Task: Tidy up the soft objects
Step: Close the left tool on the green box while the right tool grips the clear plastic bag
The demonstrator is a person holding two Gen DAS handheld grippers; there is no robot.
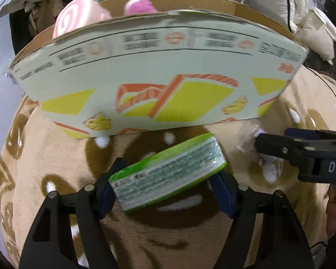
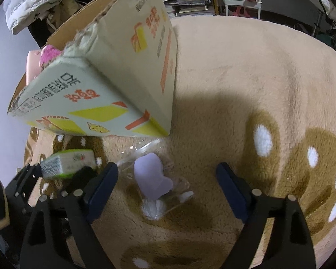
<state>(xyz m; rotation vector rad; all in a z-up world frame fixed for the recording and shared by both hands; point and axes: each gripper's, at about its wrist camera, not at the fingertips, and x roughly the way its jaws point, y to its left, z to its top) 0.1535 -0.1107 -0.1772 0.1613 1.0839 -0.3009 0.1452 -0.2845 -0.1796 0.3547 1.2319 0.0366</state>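
Observation:
A green tissue pack lies slantwise on the tan blanket, just in front of the cardboard box. My left gripper is shut on the pack, one blue pad at each end. The pack also shows at the left of the right wrist view. A lilac soft thing in a clear wrapper lies to the right of the pack. My right gripper is open astride it, both pads well apart from it. The box holds a pink swirl plush and a fluffy pink toy.
The brown-patterned blanket stretches far to the right of the box. Shelves of books and white bags stand behind. Pale cushions lie at the back right. A hand holds the right gripper.

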